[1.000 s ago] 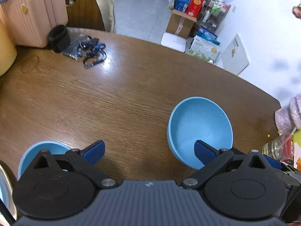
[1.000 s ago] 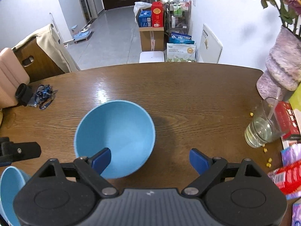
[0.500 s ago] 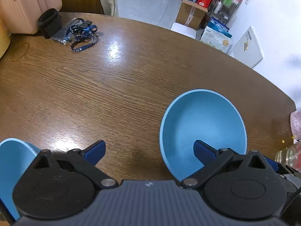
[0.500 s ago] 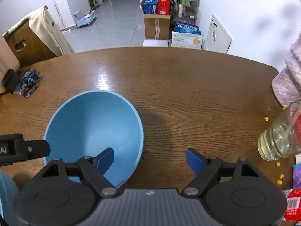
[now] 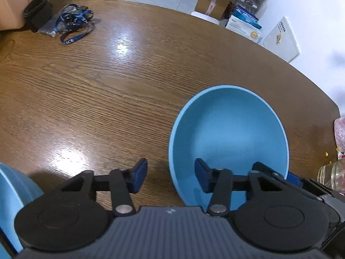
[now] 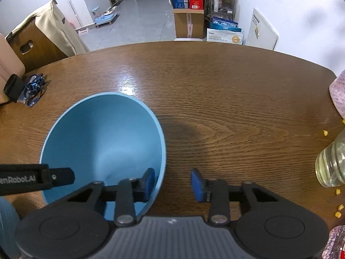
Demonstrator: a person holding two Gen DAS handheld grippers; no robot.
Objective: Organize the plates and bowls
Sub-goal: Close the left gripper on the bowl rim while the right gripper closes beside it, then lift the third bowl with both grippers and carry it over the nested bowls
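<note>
brown wood-grain surface (image 6: 226,99) fills both views, with a tiled floor, cardboard boxes and a white wall beyond its far edge. a light blue bowl (image 5: 228,136) stands upright on the surface, and both grippers straddle its near rim from opposite sides.

left gripper (image 5: 170,176): one blue pad sits inside the bowl, the other outside over the wood, the bowl's wall between them. its jaws are closing, and a gap still shows on each side of the wall.

right gripper (image 6: 173,183): one pad is inside the bowl (image 6: 103,144), close against the inner wall, the other outside over the wood with a clear gap to the rim. its jaws are closing too, not yet clamped.

a second blue bowl (image 5: 9,196) shows only in part at the lower left edge of the left wrist view. a blue lanyard (image 5: 74,24) and a black strap roll (image 5: 37,18) lie at the far left of the surface. a glass jar (image 6: 332,166) stands at the right, with small yellow bits (image 6: 325,132) scattered near it.
</note>
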